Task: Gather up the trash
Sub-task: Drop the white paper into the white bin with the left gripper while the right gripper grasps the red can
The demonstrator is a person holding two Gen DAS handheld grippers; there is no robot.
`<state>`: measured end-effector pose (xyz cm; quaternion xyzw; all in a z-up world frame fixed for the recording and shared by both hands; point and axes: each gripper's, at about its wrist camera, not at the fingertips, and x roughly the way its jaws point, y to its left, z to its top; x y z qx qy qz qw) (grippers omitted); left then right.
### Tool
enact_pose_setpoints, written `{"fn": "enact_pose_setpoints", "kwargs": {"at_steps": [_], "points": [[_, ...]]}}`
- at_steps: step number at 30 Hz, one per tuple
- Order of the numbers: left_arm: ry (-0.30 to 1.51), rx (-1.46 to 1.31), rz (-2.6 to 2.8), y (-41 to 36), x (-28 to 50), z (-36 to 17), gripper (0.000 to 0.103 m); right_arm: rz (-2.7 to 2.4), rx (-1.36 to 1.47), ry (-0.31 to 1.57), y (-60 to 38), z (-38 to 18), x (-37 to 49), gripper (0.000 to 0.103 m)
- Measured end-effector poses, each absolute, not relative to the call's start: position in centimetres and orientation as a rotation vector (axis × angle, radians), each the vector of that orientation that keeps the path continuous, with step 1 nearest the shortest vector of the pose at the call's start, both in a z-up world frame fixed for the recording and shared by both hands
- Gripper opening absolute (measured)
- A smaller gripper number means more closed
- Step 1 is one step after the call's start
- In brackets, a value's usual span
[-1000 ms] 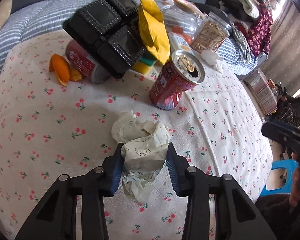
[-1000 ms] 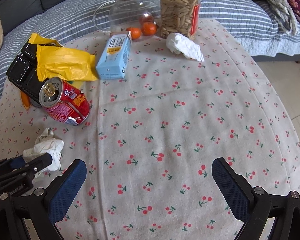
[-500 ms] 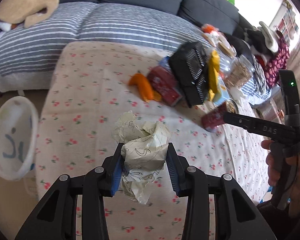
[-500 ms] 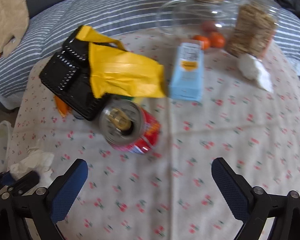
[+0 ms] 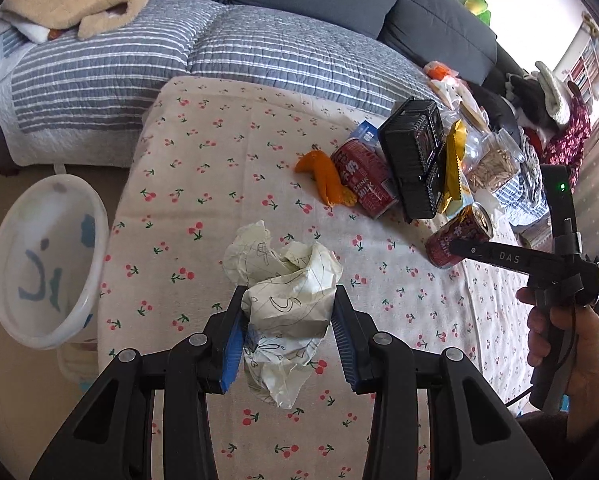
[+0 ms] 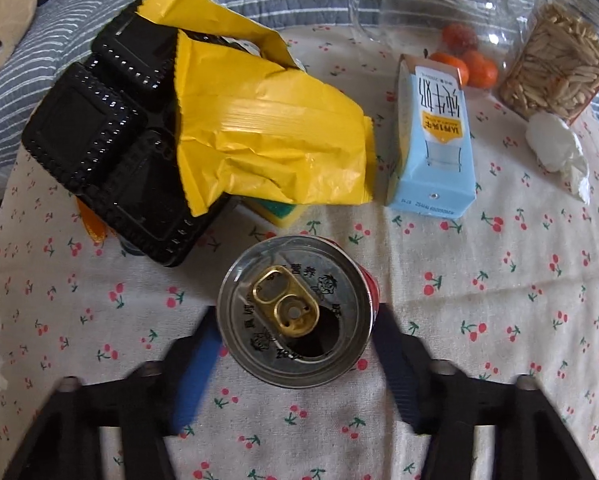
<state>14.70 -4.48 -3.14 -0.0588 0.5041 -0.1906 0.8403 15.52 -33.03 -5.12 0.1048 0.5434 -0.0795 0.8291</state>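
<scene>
Currently the left claw [image 5: 287, 340] is clamped on a crumpled paper wad [image 5: 285, 300], held above the cherry-print worktop [image 5: 203, 184]. White bin [image 5: 45, 260] sits off its left side, beside the worktop edge. Right claw [image 6: 295, 348] is spread, pads either side of an opened red can [image 6: 295, 312]; contact unclear from motion blur. Ahead of that claw: black tray [image 6: 115, 136], yellow wrapper [image 6: 267, 136], blue milk carton [image 6: 435, 140].
</scene>
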Motion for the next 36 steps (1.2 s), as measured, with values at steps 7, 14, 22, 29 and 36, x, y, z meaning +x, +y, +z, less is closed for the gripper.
{"fn": "enact_pose_setpoints", "kwargs": {"at_steps": [7,14,22,29,36], "points": [[1.048,-0.122,-0.384,-3.0,13.9,-2.6,0.043,-0.145,0.263,1.146,-33.1,-4.6,14.6,0.025],[1.017,-0.101,-0.335,0.2,13.5,-1.5,0.043,-0.101,0.27,1.108,-31.9,-3.0,12.9,0.017],[1.013,-0.089,-0.253,4.3,13.6,-0.9,0.043,0.001,0.339,1.091,-30.7,-1.6,11.9,0.008],[1.001,-0.074,-0.247,6.1,13.9,-1.3,0.043,-0.044,0.4,1.06,-32.6,-1.0,12.2,0.072],[1.013,-0.124,-0.227,8.5,14.8,-1.9,0.043,-0.043,0.403,1.274,-30.2,-6.2,14.7,0.072]]}}
